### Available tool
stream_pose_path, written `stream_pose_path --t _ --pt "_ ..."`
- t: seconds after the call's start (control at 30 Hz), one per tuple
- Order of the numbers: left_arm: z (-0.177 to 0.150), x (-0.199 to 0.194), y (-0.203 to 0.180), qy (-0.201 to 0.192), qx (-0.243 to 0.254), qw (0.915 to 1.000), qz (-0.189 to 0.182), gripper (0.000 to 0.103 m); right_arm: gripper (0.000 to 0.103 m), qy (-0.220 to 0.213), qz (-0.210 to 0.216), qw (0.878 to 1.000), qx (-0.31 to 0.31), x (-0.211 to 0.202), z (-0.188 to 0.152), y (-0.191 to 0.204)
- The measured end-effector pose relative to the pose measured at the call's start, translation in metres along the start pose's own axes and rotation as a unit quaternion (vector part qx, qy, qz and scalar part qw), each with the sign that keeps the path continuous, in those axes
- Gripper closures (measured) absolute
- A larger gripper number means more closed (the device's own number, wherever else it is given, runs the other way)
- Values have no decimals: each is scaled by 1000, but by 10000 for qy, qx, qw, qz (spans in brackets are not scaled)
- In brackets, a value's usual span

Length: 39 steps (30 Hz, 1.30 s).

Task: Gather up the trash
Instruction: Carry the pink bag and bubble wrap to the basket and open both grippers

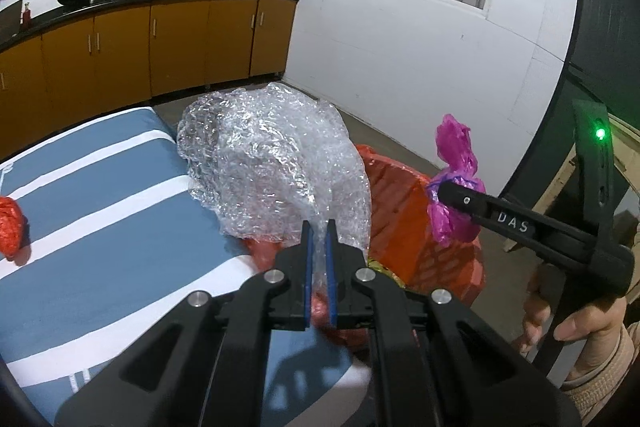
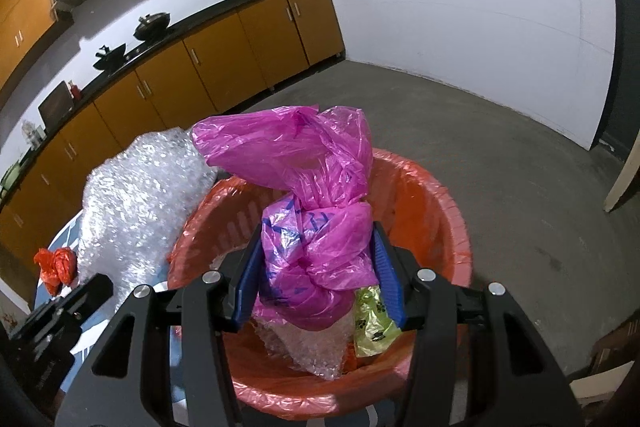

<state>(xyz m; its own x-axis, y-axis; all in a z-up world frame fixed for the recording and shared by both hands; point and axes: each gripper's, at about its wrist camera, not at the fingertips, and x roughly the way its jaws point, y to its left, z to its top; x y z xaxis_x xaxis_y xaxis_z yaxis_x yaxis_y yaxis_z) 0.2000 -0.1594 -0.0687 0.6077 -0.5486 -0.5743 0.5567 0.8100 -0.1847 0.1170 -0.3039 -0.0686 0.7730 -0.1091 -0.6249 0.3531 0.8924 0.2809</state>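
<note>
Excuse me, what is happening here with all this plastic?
A person is collecting trash with a handheld gripper in each hand. The left gripper is shut on a big wad of bubble wrap, held at the edge of the striped table. The right gripper clamps a knotted pink plastic bag over the orange-lined bin, which already holds some trash. A crumpled red bag lies on the table, not yet collected.
</note>
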Motion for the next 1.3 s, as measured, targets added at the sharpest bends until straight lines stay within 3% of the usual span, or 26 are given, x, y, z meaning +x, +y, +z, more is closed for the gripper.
stream_pose_path --t 0.73,0.8,0.87,1.03,1.13,1.3 --pt "0 23 -2 205 -2 9994 -266 94 49 -143 41 9998 157 -3 2 -14" --pt "1 25 -2 250 -23 9993 -280 87 46 -158 39 9997 174 -3 3 -15" --pt "-2 24 0 269 -50 9993 -250 73 39 -163 61 9996 200 -3 3 -15" --pt "-5 15 18 237 -248 9994 -70 64 33 -202 63 9995 223 -5 5 -14" --pt "-7 2 35 150 -433 9988 189 52 33 -193 76 9996 166 -5 6 -9" --pt "-14 -25 66 -22 -539 9937 980 36 33 -105 185 9996 -204 -2 3 14"
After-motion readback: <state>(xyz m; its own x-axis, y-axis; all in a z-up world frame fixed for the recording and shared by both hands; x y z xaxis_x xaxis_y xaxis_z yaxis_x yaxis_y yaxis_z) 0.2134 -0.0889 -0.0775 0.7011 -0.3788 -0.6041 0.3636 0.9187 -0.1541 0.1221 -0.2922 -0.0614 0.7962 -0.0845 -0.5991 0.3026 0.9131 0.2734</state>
